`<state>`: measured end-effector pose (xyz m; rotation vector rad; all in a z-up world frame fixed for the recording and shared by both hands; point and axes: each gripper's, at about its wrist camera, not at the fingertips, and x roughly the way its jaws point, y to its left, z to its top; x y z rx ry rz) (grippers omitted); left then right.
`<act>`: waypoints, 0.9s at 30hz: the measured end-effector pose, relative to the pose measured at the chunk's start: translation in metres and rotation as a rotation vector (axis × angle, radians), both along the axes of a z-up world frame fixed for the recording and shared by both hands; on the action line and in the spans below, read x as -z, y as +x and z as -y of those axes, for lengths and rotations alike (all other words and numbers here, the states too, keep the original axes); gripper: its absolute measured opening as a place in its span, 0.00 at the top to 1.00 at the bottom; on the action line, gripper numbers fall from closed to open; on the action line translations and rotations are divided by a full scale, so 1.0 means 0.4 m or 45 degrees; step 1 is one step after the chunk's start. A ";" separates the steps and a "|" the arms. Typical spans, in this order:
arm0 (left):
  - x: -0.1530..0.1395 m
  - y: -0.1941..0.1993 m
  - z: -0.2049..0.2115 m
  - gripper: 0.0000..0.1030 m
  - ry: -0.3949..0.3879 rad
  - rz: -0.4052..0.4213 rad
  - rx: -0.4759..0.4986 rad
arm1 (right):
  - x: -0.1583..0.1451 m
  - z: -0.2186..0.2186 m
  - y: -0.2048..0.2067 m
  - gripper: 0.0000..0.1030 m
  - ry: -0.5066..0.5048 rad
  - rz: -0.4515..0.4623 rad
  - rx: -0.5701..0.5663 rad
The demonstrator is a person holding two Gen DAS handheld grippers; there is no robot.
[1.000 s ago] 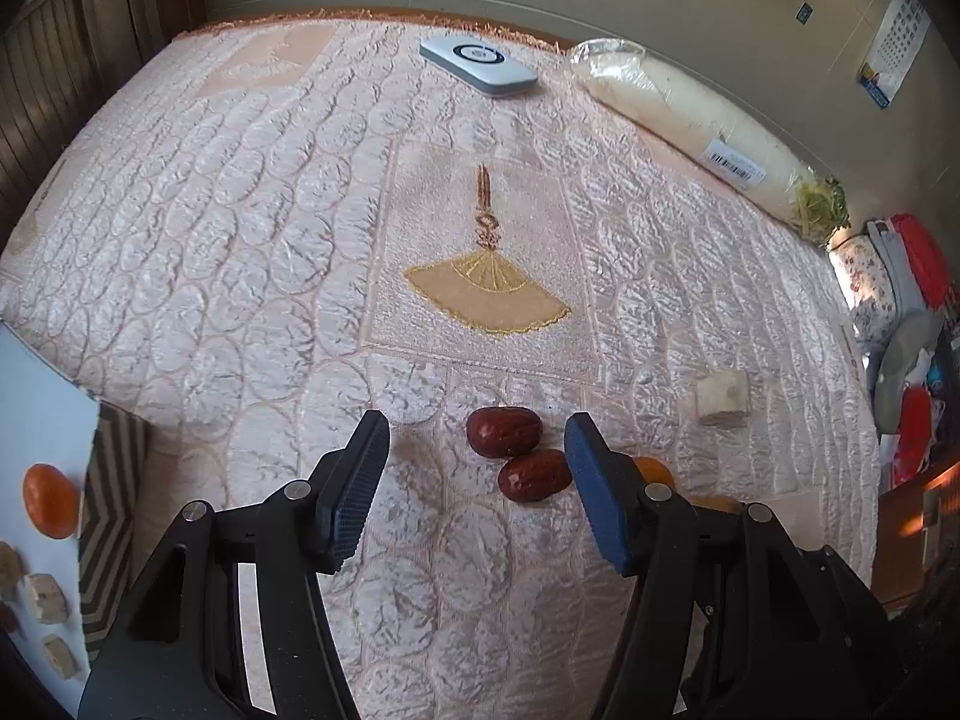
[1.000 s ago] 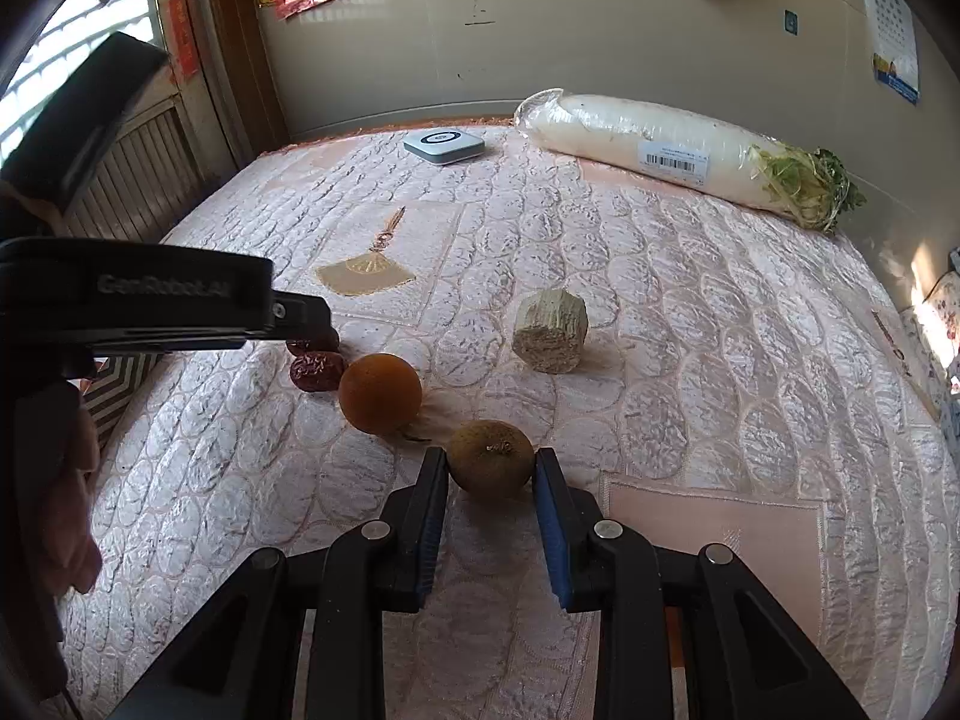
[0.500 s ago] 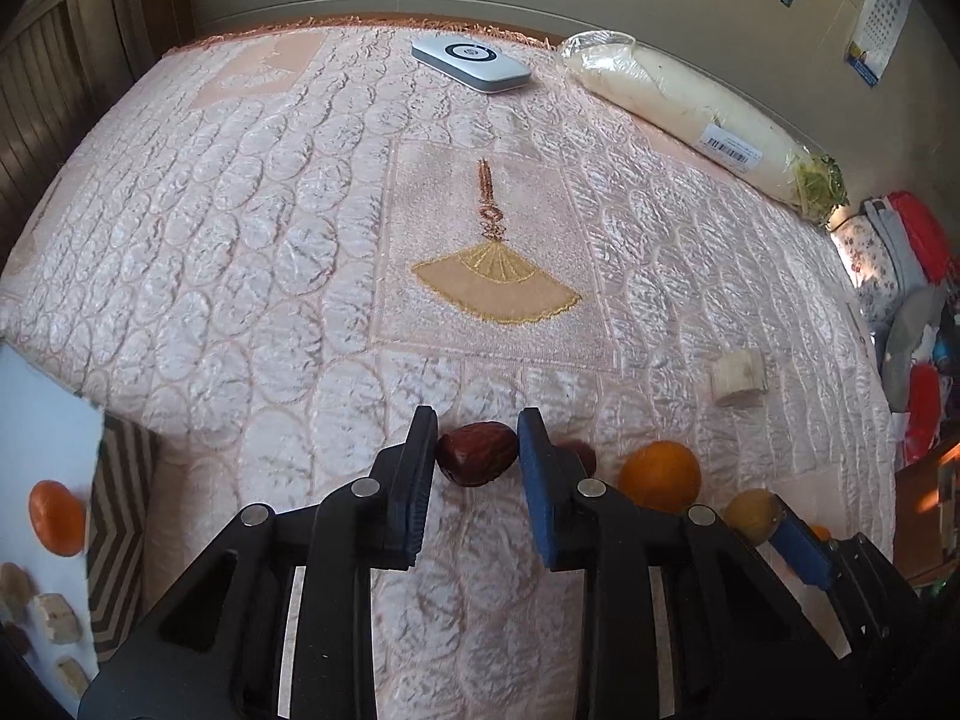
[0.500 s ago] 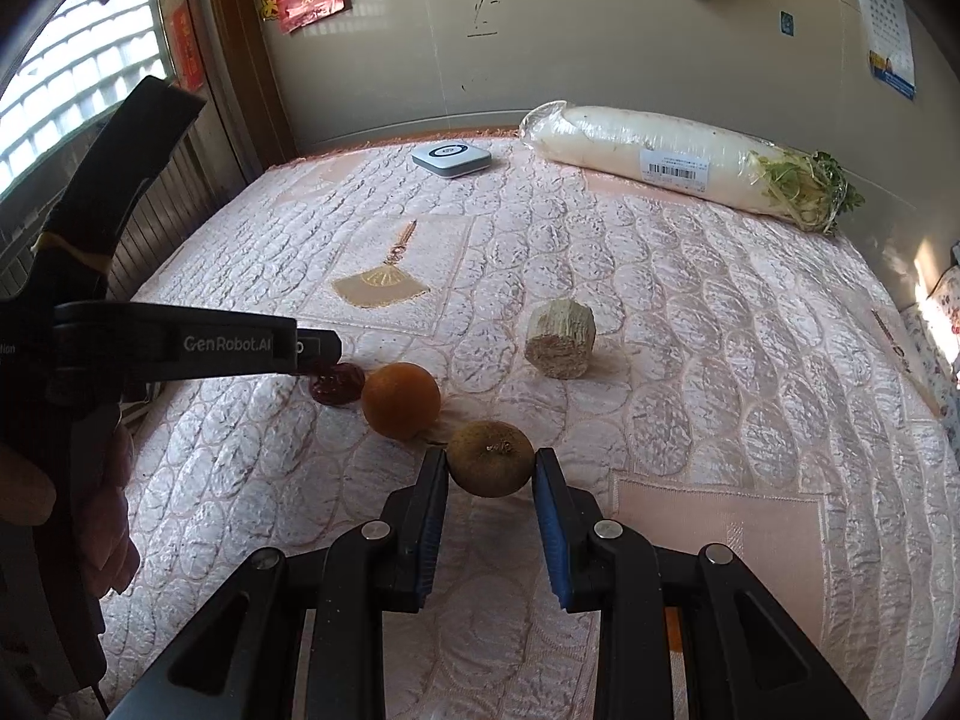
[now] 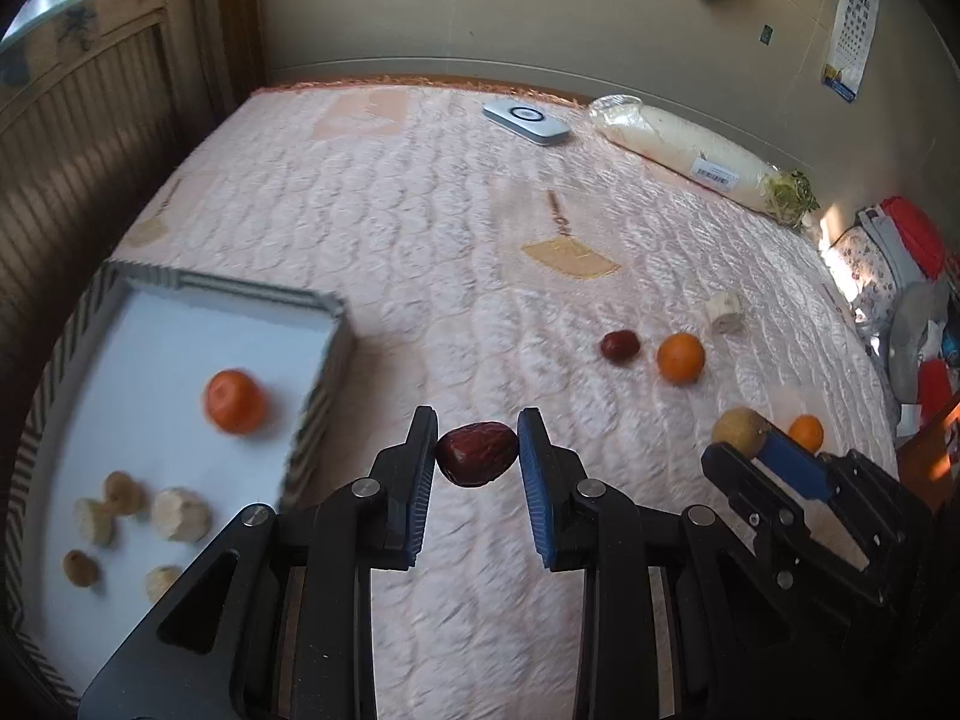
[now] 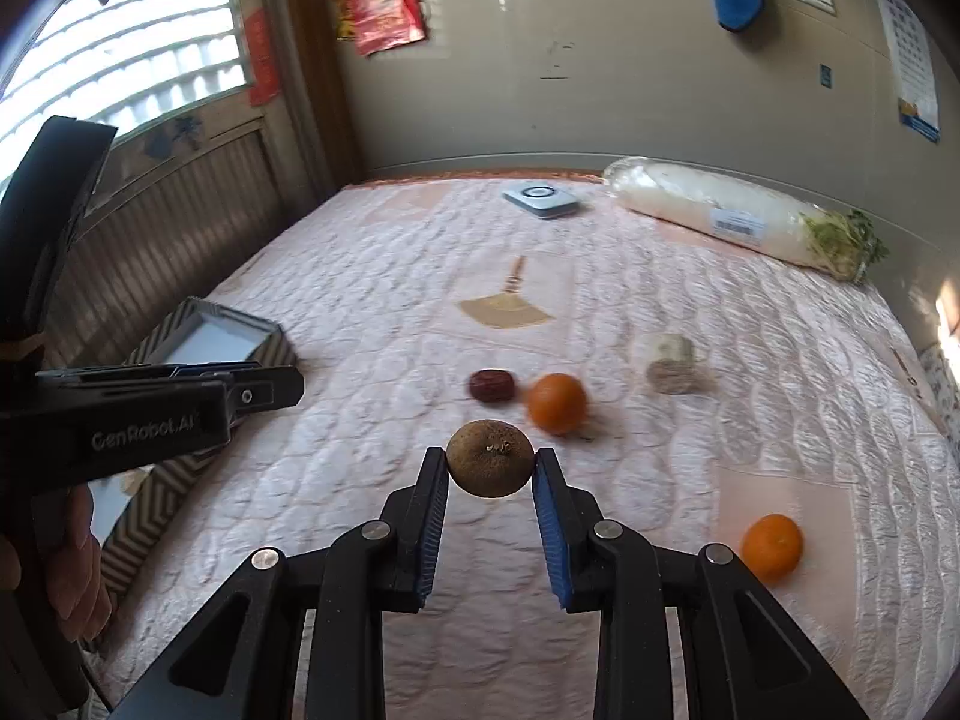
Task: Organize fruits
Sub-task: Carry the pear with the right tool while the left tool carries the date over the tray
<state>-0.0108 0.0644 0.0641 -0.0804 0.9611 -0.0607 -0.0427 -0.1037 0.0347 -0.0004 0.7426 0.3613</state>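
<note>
Beside tray (image 5: 336, 306) | red date (image 5: 477, 453) clamped in left gripper (image 5: 477, 456) | brown fruit (image 6: 490, 459) clamped in right gripper (image 6: 490, 468) | release advised only once carried over tray floor (clear of rim)

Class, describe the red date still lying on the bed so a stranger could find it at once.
On the pink quilted bed, look just this side of the embroidered fan. The red date lies left of an orange: small, dark, wrinkled.

"GenRobot.AI" — printed in white on the left gripper (image 6: 264, 387).
</note>
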 end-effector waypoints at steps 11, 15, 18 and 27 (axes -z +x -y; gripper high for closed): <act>0.001 -0.155 -0.189 0.74 0.118 0.109 -0.188 | -0.011 -0.173 -0.073 0.73 -0.007 0.019 -0.188; 0.005 -0.199 -0.255 0.74 0.134 0.128 -0.261 | -0.012 -0.238 -0.094 0.73 -0.015 0.024 -0.261; 0.008 -0.221 -0.289 0.74 0.146 0.136 -0.301 | -0.011 -0.284 -0.107 0.73 -0.023 0.026 -0.311; 0.024 -0.270 -0.378 0.74 0.162 0.131 -0.395 | -0.004 -0.404 -0.131 0.73 -0.051 0.026 -0.437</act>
